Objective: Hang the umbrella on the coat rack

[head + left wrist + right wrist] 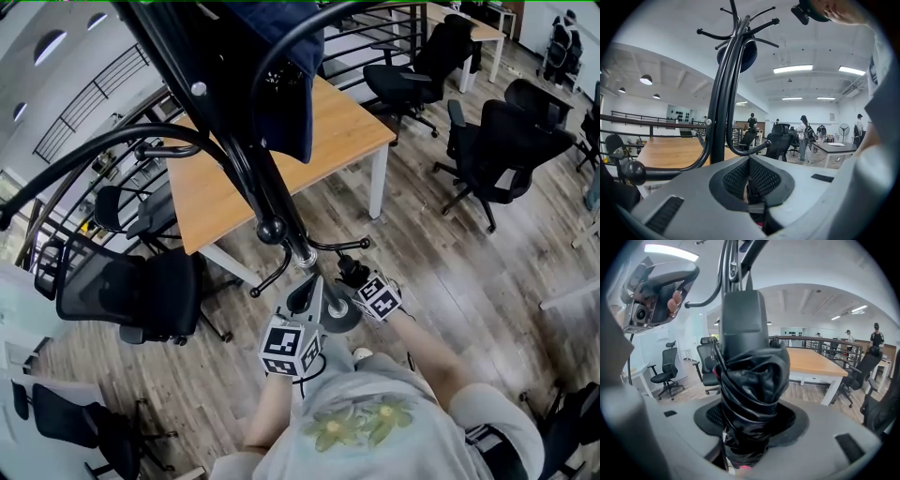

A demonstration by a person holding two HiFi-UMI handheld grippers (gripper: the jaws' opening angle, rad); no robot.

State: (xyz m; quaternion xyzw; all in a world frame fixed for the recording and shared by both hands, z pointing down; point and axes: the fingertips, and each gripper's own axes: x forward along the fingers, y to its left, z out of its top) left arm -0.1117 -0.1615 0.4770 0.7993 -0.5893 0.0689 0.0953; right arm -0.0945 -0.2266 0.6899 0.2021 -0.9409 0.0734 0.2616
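The black coat rack (pixel 272 202) rises just ahead of me, its curved hooks (pixel 759 30) spreading at the top. A dark blue cloth thing (pixel 281 84) hangs from one hook. My right gripper (pixel 361 279) is shut on the folded black umbrella (pixel 747 394). The umbrella stands up between the jaws, its dark handle (pixel 740 319) uppermost and close to the rack's pole (pixel 731 263). My left gripper (pixel 305 300) sits beside it to the left, near the pole's lower hooks. Its mesh pads (pixel 761 178) meet, and I see nothing held between them.
A wooden table (pixel 337 131) stands behind the rack. Black office chairs (pixel 506 150) are at the right and another chair (pixel 131 291) at the left. A black railing (pixel 628 119) runs along the left. People (pixel 805 136) stand far off.
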